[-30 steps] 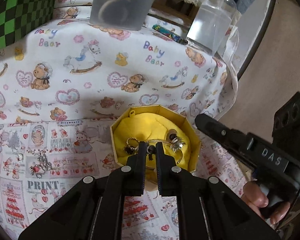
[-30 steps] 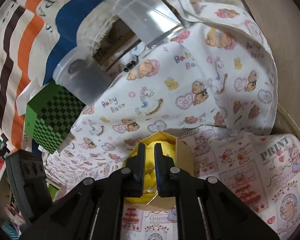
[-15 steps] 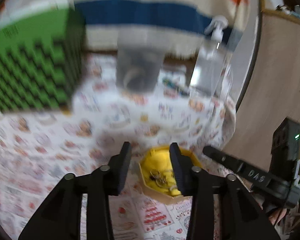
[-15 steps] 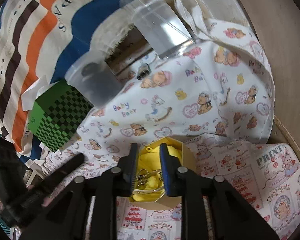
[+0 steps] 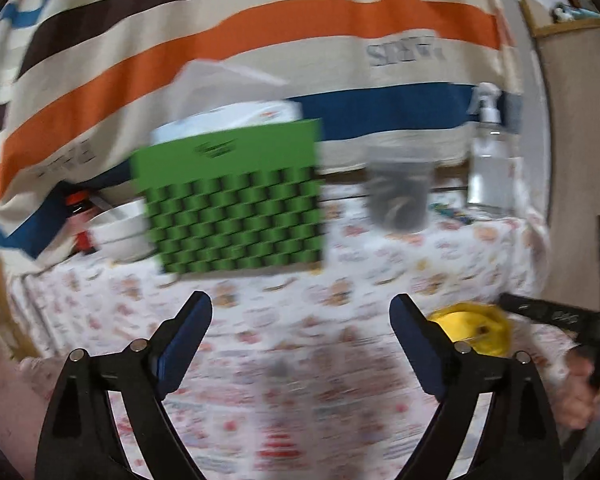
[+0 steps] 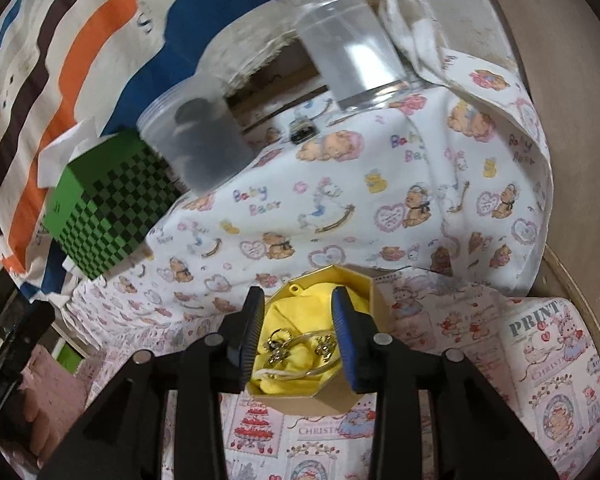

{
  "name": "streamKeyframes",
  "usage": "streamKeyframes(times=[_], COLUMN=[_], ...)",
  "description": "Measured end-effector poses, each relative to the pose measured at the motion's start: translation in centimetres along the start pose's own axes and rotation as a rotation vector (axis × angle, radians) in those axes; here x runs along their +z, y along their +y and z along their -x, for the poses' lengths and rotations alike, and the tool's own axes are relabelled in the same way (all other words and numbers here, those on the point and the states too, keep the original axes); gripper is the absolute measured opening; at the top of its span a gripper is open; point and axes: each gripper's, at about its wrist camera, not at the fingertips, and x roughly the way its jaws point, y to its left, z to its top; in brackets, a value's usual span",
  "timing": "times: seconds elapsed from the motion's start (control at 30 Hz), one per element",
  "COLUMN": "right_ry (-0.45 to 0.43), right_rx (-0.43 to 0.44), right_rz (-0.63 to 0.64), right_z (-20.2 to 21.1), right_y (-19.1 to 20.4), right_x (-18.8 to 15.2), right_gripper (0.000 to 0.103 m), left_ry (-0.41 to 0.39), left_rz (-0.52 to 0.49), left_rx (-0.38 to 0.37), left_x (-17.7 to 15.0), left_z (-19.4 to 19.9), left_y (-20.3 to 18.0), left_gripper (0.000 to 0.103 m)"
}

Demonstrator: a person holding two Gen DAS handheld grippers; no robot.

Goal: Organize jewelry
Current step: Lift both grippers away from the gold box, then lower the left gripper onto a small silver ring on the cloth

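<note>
An octagonal gold box [image 6: 366, 280] with a yellow cloth lining holds several rings and a clear bangle [image 6: 300, 346]. My right gripper [image 6: 298, 312] is open and empty, its fingers hovering over the box on either side of the jewelry. My left gripper [image 5: 300, 320] is wide open and empty, raised above the printed tablecloth, left of the box. The box [image 5: 474, 332] shows blurred at the right in the left wrist view, beside the right gripper's body [image 5: 556, 314].
A green checkered box [image 5: 236, 200] [image 6: 108, 208] stands at the back, with a grey plastic jar [image 5: 400, 192] [image 6: 200, 140] and a clear pump bottle [image 5: 490, 168] [image 6: 340, 40] to its right. White bowls [image 5: 120, 232] and a red-capped bottle [image 5: 78, 216] stand at the back left. A striped cloth hangs behind.
My left gripper has opened wide, lifted and swung left away from the box. My right gripper has opened further over the box.
</note>
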Motion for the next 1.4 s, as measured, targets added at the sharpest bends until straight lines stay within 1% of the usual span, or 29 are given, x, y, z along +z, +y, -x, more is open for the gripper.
streamKeyframes(times=[0.03,0.1,0.17,0.2,0.23,0.27,0.33,0.37,0.4,0.53,0.67,0.73,0.8,0.87,0.97,1.0,1.1,1.23,1.27,1.3,1.33,1.37,1.4], right_ry=[0.004,0.016,0.017,0.012,0.005,-0.003,-0.014,-0.012,-0.008,-0.017,-0.005,-0.004,0.002,0.009,0.024,0.025,0.021,0.016,0.019,0.031,0.039,0.051,0.056], right_rx=[-0.003,0.004,0.011,0.012,0.016,0.022,0.032,0.039,0.048,0.015,0.021,0.027,0.05,0.061,0.054,0.046,0.017,-0.008,-0.013,-0.01,-0.004,0.005,0.007], right_rz=[0.011,0.022,0.039,0.051,0.061,0.063,0.04,0.031,0.022,0.039,0.03,0.04,0.049,0.049,0.065,0.075,0.119,0.156,0.157,0.145,0.135,0.119,0.108], right_z=[-0.1,-0.2,0.1,0.3,0.6,0.9,1.4,1.4,1.4,1.4,1.3,1.3,1.4,1.3,1.0,0.8,0.7,0.5,0.4,0.3,0.2,0.1,0.0], right_y=[0.3,0.7,1.3,1.6,1.9,2.0,1.9,1.9,1.8,1.9,1.8,1.9,2.1,2.4,2.8,2.9,3.6,4.1,4.2,4.1,4.0,3.8,3.7], right_x=[-0.2,-0.6,-0.9,-1.1,-1.2,-1.4,-1.6,-1.5,-1.6,-1.6,-1.7,-1.8,-1.8,-1.9,-2.3,-2.4,-2.8,-3.1,-3.1,-3.2,-3.2,-3.2,-3.2], right_gripper=[0.033,0.034,0.035,0.038,0.039,0.039,0.039,0.039,0.039,0.039,0.039,0.04,0.044,0.045,0.046,0.046,0.046,0.046,0.046,0.046,0.046,0.046,0.046], left_ry=[0.011,0.071,0.091,0.098,0.11,0.117,0.126,0.141,0.159,0.207,0.243,0.25,0.249,0.254,0.286,0.298,0.311,0.318,0.321,0.33,0.346,0.363,0.375], left_rz=[0.023,0.076,0.131,0.143,0.147,0.148,0.138,0.141,0.152,0.184,0.228,0.25,0.26,0.272,0.306,0.31,0.283,0.265,0.252,0.231,0.204,0.183,0.179], left_rx=[0.011,0.013,0.017,0.025,0.035,0.06,0.14,0.159,0.16,0.157,0.124,0.117,0.109,0.105,0.088,0.089,0.142,0.092,0.089,0.094,0.103,0.101,0.079], left_x=[-0.5,-1.0,-1.4,-1.6,-1.8,-2.2,-2.8,-3.1,-3.5,-4.4,-5.1,-5.2,-5.2,-5.3,-5.9,-6.2,-6.6,-6.7,-6.7,-6.7,-6.7,-6.7,-6.7], left_z=[-0.3,-1.6,-2.4,-2.8,-3.3,-3.7,-4.6,-5.1,-5.6,-6.9,-7.3,-7.5,-7.6,-7.8,-8.7,-9.0,-9.6,-9.8,-9.9,-10.1,-10.5,-10.9,-11.2], left_y=[1.0,2.9,4.4,4.9,5.4,5.9,6.8,7.3,7.9,9.1,9.6,9.7,10.0,10.2,10.5,10.5,10.1,9.4,9.2,8.7,8.3,7.7,7.4], left_gripper=[0.093,0.093,0.093,0.093,0.093,0.093,0.093,0.093,0.093,0.093,0.093,0.093,0.094,0.094,0.094,0.093,0.093,0.093,0.092,0.088,0.075,0.065,0.06])
